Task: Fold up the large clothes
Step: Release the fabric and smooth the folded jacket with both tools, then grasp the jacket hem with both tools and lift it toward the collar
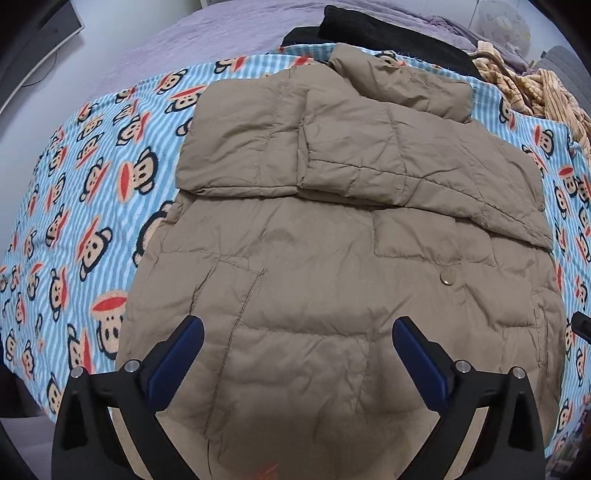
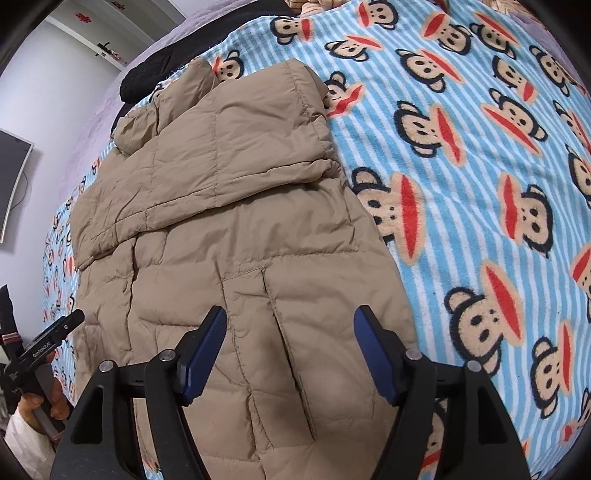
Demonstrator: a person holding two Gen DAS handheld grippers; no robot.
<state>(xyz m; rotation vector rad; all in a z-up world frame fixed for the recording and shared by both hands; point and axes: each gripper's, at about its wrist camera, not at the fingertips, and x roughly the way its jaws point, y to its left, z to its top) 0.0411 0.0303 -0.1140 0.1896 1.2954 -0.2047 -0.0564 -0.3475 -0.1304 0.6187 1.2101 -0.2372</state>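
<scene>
Two grippers were under my control, and both hovered over the one tan puffer jacket [image 1: 332, 229] with nothing between their blue pads. My left gripper [image 1: 297, 343] stood spread as wide as it goes above the jacket's lower body, its fingers clear of the fabric as far as I could tell. My right gripper [image 2: 290, 332] stood wide too, though a little less so, over the stitched pocket seams near the jacket's hem, holding nothing. From the right wrist view I could see the left gripper's black body low beside the jacket's edge, with the person's hand [image 2: 48, 402] wrapped round its handle.

That jacket lay flat on a blue-striped blanket [image 1: 74, 229] printed with many cartoon monkey faces, which spread out on both sides of it. Its two sleeves were folded across the chest, one overlapping the other, and a single snap button [image 1: 447, 277] showed below them. Beyond the jacket's collar I saw one dark garment [image 1: 369, 26] and, next to that, one crumpled yellowish striped cloth [image 1: 524, 85], both resting on a lilac bedsheet [image 1: 184, 40]. Farther from the jacket, off past the blanket's edge, a pale wall carried one curved dark screen [image 2: 11, 184]
</scene>
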